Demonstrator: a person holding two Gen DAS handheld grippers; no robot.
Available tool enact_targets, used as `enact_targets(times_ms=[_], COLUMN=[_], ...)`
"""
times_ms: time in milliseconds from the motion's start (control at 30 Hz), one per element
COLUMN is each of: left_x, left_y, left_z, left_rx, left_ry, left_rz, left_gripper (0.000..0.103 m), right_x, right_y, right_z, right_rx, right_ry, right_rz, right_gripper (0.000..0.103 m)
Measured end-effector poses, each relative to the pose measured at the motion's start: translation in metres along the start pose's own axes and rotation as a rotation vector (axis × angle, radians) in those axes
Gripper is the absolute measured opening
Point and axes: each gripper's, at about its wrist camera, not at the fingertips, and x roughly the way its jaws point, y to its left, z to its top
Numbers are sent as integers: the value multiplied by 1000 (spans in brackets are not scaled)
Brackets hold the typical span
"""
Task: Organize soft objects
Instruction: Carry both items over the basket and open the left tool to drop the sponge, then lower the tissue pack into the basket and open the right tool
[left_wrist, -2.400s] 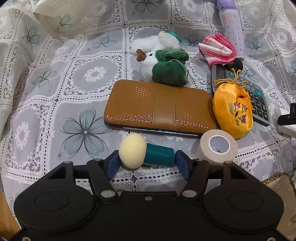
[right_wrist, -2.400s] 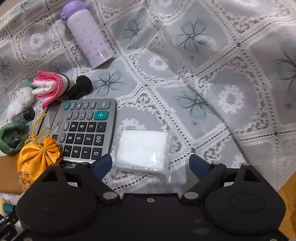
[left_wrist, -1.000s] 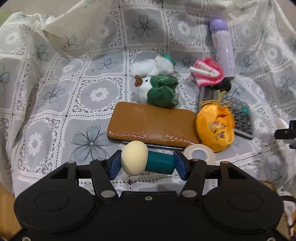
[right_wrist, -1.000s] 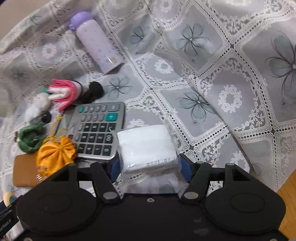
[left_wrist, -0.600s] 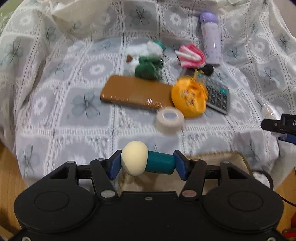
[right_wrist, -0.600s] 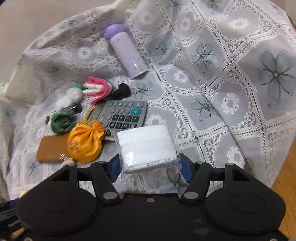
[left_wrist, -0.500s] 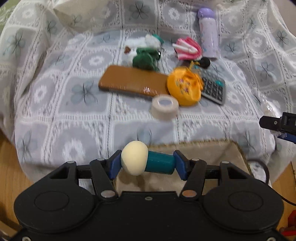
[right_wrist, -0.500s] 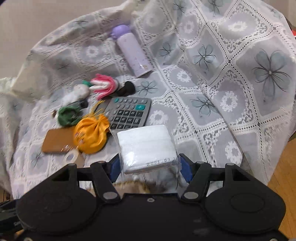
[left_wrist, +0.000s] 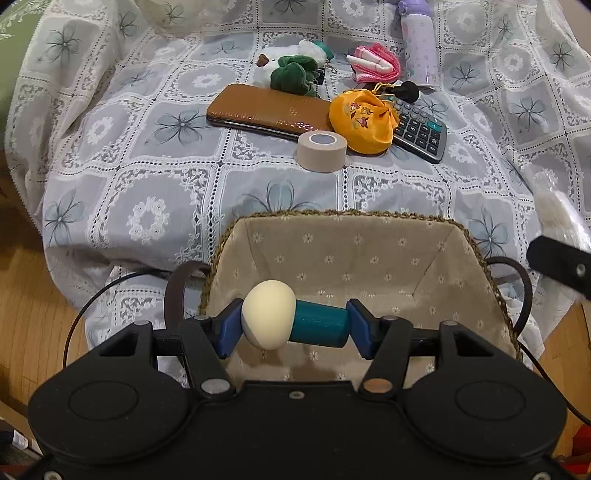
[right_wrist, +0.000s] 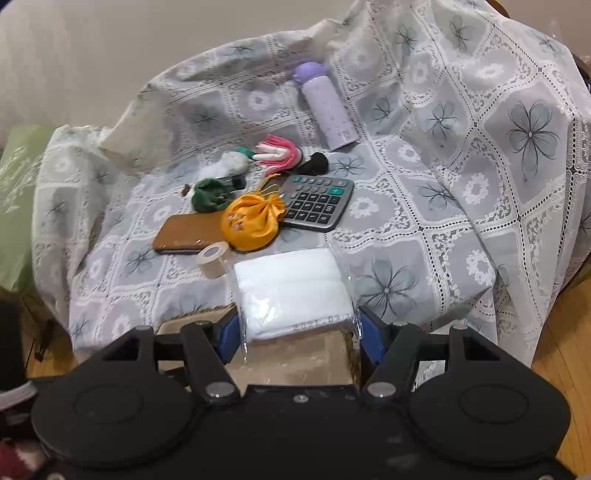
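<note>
While both loads hang above the basket (left_wrist: 476, 243), nothing lies inside it. Our left gripper (left_wrist: 293, 323) clamps the sponge applicator (left_wrist: 291, 319); our right gripper (right_wrist: 295, 334) clamps the tissue pack (right_wrist: 291, 288). Beyond the basket, the orange pouch (left_wrist: 362, 120) and plush toy (left_wrist: 293, 70) await sorting.

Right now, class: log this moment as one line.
left gripper: shut on puff | right gripper: shut on wipes | both over basket | nothing dropped yet
</note>
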Motion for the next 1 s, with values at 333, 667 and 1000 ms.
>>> enact_targets(times_ms=[333,667,1000], left_x=[-17,-16,-20], left_y=[-10,-11,-17], left_z=[-28,-32,-34], left_rx=[2,22,59], left_ry=[-15,-37,-41], left_rz=[37,111,111], left_gripper=[56,57,68], right_x=[-29,-29,-24], right_y=[-6,-8,-9], right_z=[-23,-26,-26], right_rx=[15,23,28], right_ry=[7,35,61], right_rz=[43,54,42], right_gripper=[63,63,64])
